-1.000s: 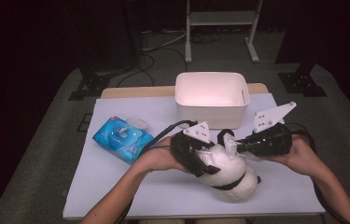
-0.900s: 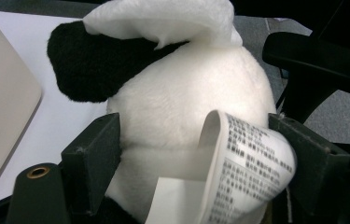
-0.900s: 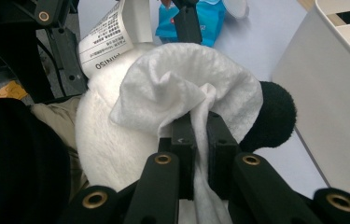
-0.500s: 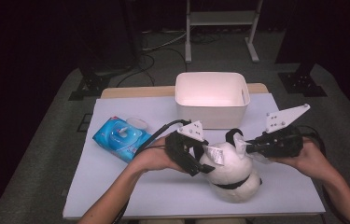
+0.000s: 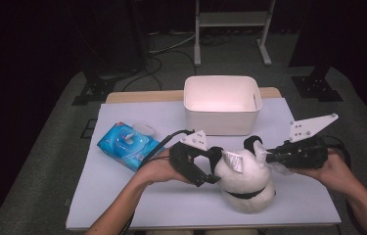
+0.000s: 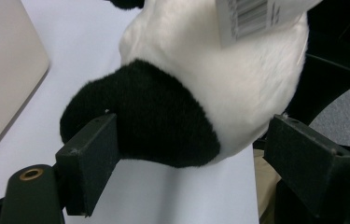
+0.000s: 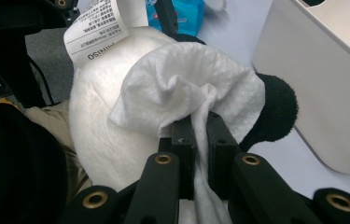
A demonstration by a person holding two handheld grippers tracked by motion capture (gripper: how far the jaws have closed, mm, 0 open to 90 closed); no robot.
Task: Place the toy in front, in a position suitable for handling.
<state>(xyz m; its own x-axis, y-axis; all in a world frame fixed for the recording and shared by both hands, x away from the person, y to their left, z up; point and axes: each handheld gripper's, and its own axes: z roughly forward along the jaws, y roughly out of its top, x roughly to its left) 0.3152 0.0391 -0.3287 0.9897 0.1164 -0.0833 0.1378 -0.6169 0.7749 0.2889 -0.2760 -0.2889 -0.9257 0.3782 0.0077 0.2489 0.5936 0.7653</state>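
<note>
Hand-held grippers (image 5: pixel 215 164) (image 5: pixel 264 156) flank panda plush (image 5: pixel 247 178).

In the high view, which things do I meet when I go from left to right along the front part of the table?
Blue wipes pack → left hand-held gripper → panda plush toy → right hand-held gripper.
</note>
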